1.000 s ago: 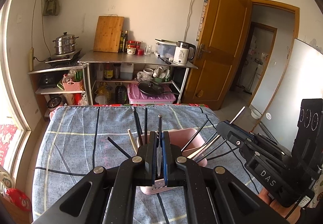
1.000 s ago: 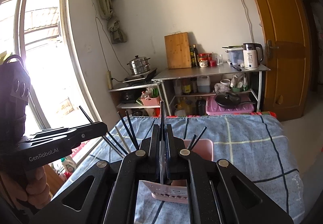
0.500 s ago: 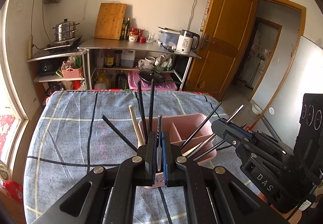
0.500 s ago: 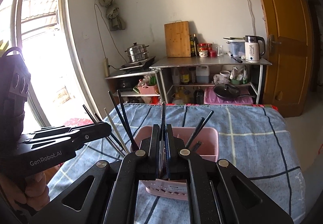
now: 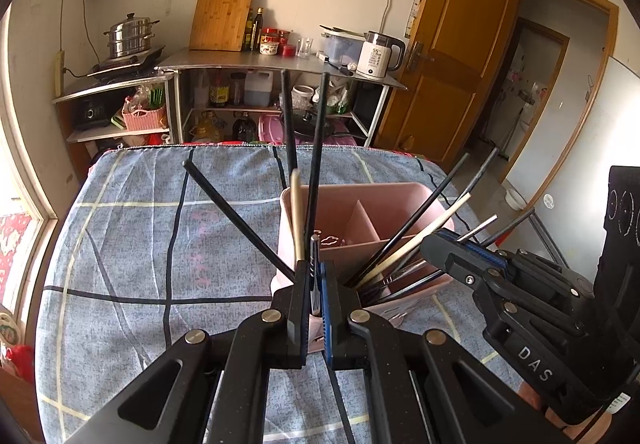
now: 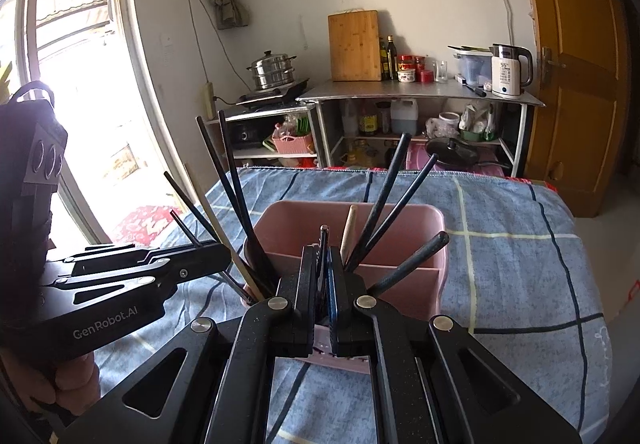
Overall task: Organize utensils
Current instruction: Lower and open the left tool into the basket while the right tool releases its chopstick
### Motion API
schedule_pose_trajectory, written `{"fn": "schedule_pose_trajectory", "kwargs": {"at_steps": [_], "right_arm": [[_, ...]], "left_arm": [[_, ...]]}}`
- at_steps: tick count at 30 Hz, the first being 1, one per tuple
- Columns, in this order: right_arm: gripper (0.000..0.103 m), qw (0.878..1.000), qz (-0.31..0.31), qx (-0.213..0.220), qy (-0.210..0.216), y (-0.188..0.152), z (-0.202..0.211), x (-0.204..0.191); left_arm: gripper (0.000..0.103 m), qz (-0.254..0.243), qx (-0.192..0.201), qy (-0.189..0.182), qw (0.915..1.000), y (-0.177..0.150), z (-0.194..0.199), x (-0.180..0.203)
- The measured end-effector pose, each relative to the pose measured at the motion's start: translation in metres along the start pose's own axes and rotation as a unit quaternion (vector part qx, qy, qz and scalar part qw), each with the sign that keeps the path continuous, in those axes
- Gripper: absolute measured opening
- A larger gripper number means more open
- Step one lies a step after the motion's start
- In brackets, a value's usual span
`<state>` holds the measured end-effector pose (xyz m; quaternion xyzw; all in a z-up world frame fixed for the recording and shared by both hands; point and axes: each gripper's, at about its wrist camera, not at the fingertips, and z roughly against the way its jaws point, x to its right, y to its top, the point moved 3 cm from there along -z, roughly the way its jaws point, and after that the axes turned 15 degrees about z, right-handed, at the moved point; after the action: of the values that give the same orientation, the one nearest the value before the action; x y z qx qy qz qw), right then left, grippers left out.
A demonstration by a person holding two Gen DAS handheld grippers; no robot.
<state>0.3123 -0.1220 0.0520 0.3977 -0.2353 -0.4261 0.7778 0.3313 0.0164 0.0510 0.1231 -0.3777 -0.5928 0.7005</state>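
Utensils: all sticks, chopstick-like. Where they sit, left to right in the left wrist view:

- Left bunch: dark sticks plus one pale one, fanned up out of the left end of the pink holder.
- Left gripper: jaws clamped on a thin dark stick. The stick runs along the finger line, top end just clear of the tips. Lower end is hidden behind the jaws.
- Holder stands on the blue checked tablecloth, directly ahead of and below the left tips. An inner divider is visible.
- Right bunch: dark, pale and metal sticks leaning out over the right end.
- Right gripper: tip sits right at that bunch.

Right wrist view: the right gripper's jaws are also closed, on a second dark stick, with the same axis along the fingers. The holder's near wall is just past the tips.

Key relation: each held stick is roughly in line with its gripper, tilted down toward the holder. Left hand is nearer the left end, right hand nearer the right. Neither is clearly closer overall.

My read: the next move is a drop-in. Risk is snagging the fanned sticks. Can't tell which compartment either stick is lined up with.
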Motion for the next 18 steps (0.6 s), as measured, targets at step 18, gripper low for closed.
{"fn": "schedule_pose_trajectory", "kwargs": {"at_steps": [18], "right_arm": [[0.01, 0.999, -0.001, 0.033, -0.009, 0.001, 0.045, 0.004]], "left_arm": [[0.012, -0.007, 0.039, -0.001, 0.9992, -0.02, 0.045, 0.003]]}}
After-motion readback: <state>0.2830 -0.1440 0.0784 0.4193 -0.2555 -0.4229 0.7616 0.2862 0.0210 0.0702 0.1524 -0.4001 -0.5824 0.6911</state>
